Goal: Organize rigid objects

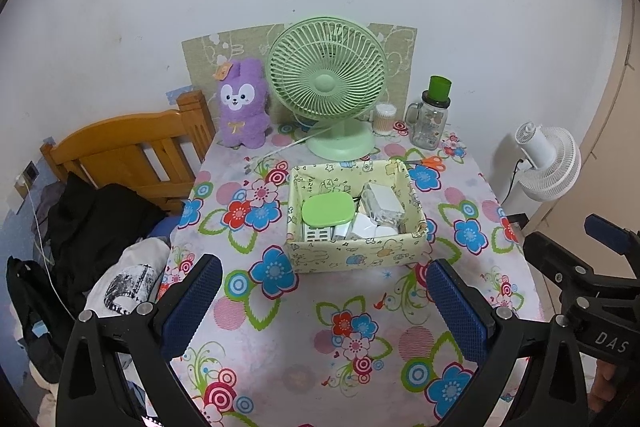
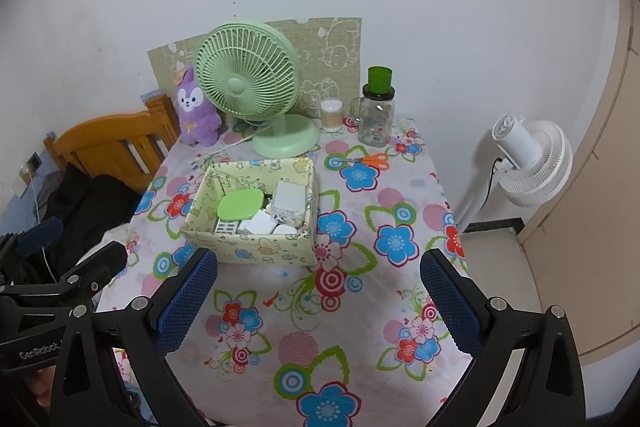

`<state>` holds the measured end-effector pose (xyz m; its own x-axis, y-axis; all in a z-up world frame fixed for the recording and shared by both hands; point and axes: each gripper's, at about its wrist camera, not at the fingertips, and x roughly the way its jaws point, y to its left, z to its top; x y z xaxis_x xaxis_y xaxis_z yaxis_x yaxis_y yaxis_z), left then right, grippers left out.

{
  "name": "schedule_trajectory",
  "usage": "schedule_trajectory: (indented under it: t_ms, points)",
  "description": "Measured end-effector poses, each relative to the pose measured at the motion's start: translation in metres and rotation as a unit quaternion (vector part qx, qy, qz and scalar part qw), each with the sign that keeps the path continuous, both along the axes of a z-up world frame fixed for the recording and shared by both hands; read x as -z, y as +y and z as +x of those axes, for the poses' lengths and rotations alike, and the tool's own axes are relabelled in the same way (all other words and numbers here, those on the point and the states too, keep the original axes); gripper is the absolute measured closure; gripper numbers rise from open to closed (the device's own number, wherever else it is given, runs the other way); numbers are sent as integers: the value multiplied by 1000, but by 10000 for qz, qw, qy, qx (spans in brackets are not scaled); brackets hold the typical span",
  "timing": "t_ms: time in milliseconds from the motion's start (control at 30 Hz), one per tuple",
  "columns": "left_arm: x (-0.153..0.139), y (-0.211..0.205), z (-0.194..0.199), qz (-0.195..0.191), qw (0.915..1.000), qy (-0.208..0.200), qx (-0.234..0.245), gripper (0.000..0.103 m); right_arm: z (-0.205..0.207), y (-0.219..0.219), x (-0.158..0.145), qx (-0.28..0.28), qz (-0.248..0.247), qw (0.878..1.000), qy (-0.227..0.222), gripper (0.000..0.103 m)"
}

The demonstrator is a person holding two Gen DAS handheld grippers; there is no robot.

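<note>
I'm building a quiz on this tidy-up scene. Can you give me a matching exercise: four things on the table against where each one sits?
Things:
1. flat green oval lid
2. orange-handled scissors
3. purple plush rabbit
4. clear glass jar with green cup on top

Places:
A. back right corner of the table
B. inside the pale yellow printed box
C. back left, beside the green desk fan
D. flat on the floral tablecloth, just behind the box's right corner

Pairs: 1-B, 2-D, 3-C, 4-A
</note>
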<state>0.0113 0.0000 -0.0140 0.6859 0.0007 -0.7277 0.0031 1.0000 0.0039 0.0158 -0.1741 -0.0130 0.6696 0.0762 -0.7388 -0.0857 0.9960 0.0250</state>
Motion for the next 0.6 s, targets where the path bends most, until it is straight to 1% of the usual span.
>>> schedule_trajectory:
  t_ms: [133,600]
  points:
    - [0,-1,1,52,10000,6,-13,0,0,2,-1,-38,15,10000,-7,1]
    - [1,1,2,39,10000,2,6,0,0,4,0,-46,45,10000,-8,1]
